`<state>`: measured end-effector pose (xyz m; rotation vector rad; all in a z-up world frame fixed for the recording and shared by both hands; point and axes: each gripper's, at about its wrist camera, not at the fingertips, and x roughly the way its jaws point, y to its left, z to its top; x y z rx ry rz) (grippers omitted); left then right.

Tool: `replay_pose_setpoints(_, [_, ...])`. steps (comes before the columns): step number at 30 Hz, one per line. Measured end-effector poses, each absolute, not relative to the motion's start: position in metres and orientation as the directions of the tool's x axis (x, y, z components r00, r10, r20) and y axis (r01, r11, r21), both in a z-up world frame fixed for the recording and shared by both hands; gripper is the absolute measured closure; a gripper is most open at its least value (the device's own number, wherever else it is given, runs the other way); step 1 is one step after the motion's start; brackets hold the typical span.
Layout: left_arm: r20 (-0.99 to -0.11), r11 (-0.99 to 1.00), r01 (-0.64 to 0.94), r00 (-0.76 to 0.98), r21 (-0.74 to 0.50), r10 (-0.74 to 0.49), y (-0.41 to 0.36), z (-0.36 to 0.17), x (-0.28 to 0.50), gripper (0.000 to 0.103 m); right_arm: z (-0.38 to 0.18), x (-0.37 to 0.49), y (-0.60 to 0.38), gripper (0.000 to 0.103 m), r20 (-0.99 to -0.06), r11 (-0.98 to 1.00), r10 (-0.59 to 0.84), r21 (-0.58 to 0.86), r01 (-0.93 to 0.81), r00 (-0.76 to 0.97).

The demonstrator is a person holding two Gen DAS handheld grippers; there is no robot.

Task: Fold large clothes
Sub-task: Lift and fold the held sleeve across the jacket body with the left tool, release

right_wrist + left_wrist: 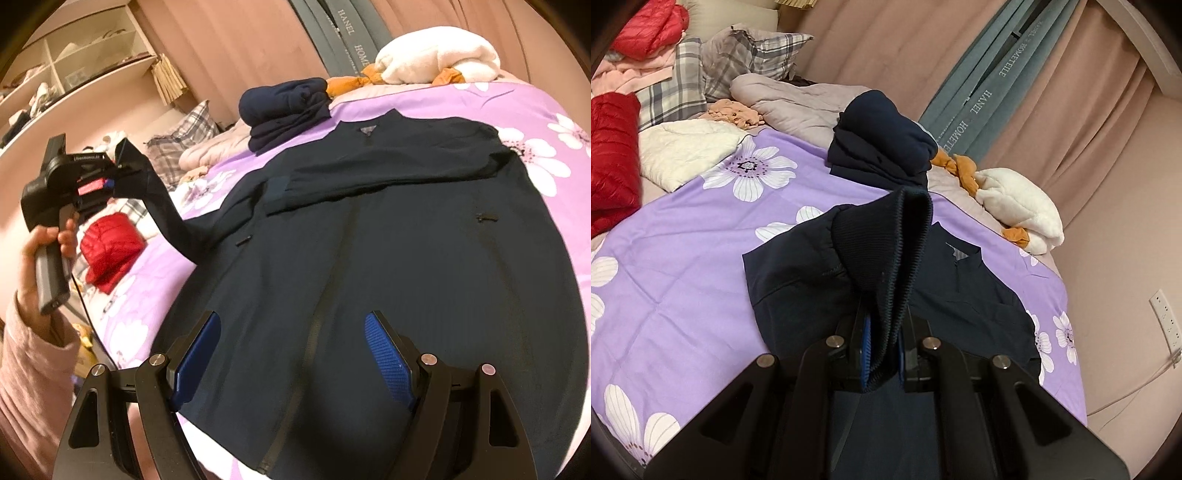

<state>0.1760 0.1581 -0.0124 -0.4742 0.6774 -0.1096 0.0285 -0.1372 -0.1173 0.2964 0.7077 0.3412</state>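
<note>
Jaws on the left gripper (882,354) are pressed together on the ribbed cuff (886,251) of the dark jacket (388,258), pinching it tight. Its sleeve (166,214) hangs in a long line from the jaws down to the jacket's side. The right gripper (291,354) has its jaws spread wide, with nothing between the blue pads (388,354); it hovers over the bottom part of the jacket, right by the zip line.

The jacket lies flat on the purple flower bedspread (683,258), front side up, with the other sleeve already laid across the chest. A person's hand (44,251) holds the left gripper up and off to the side of the bed.

What could go wrong? The cuff is thick and bunched (only a bit of it sits in the jaws), so it might slip out if the sleeve is tugged hard. A strong pull could also drag the whole jacket sideways and spoil the neat sleeve already folded, since the right jaws are not pressing it down. The sleeve could also land twisted.

A folded dark pile (882,144) sits near the collar, farther up the bed, with a white fluffy thing (1023,206) beside it.
</note>
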Motion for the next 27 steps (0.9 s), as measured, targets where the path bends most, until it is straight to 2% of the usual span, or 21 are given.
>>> replay_pose_setpoints(8, [-0.594, 0.894, -0.074, 0.772, -0.442, -0.229, 0.135, 0.001, 0.195, 0.093, -0.112, 0.027, -0.155, 0.023, -0.539, 0.887, 0.415, 0.419, -0.195, 0.733])
replay_pose_setpoints(16, [-0.611, 0.928, -0.049, 0.765, -0.37, -0.203, 0.078, 0.014, 0.221, 0.093, -0.112, 0.028, -0.177, 0.023, -0.51, 0.872, 0.427, 0.45, -0.191, 0.747])
replay_pose_setpoints(27, [-0.667, 0.943, 0.04, 0.697, -0.329, -0.262, -0.027, -0.016, 0.261, 0.093, -0.116, 0.01, -0.232, 0.023, -0.476, 0.869, 0.371, 0.482, -0.116, 0.798])
